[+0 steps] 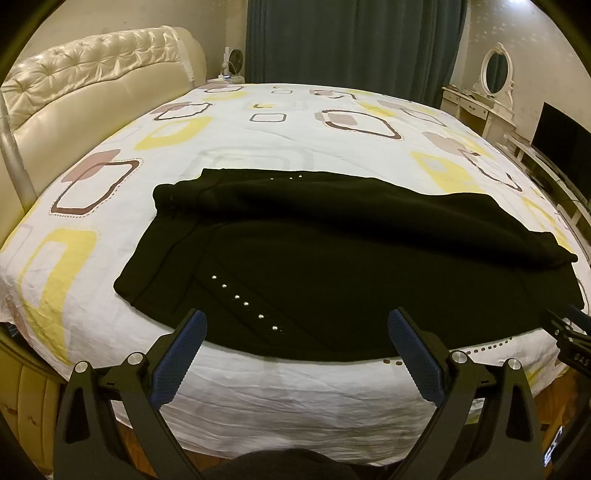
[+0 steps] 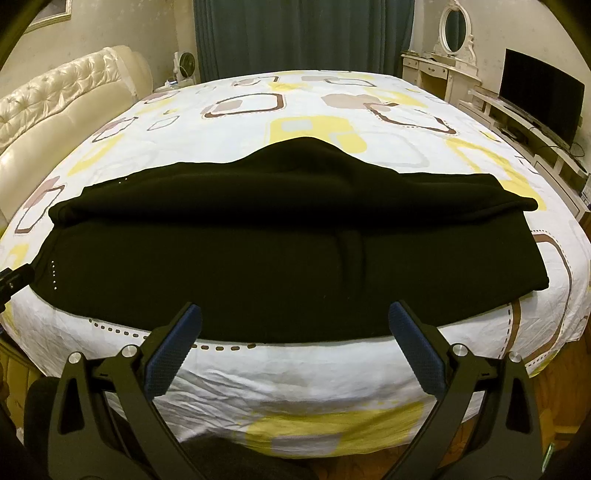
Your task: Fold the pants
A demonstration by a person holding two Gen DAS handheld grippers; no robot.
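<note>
While both grippers hang just off the near edge of the bed [image 1: 258, 398], their fingers are spread wide and hold nothing. The left gripper [image 1: 295, 326] points its blue-padded fingers [image 1: 179, 360] at the near hem of the black pants [image 1: 332, 280], not touching the cloth. The right gripper [image 2: 294, 319] does likewise, its fingers [image 2: 417, 352] apart above the sheet's edge.

The pants lie crosswise near the front of the bed, folded lengthwise so that one layer lies over the other, the upper layer's rolled edge running across the middle. A row of small silver studs [image 1: 243, 303] shows near the left end. The near hem sits close to the mattress edge, with a narrow strip of sheet before it; beyond the pants the bed is wide open.

The sheet [image 2: 314, 96] is white with yellow, brown and grey rounded squares, somewhat creased. A cream tufted headboard [image 1: 92, 74] stands to the left, dark teal curtains [image 2: 303, 33] behind, a white dressing table with an oval mirror [image 2: 454, 26] and a dark television [image 2: 539, 96] to the right.
</note>
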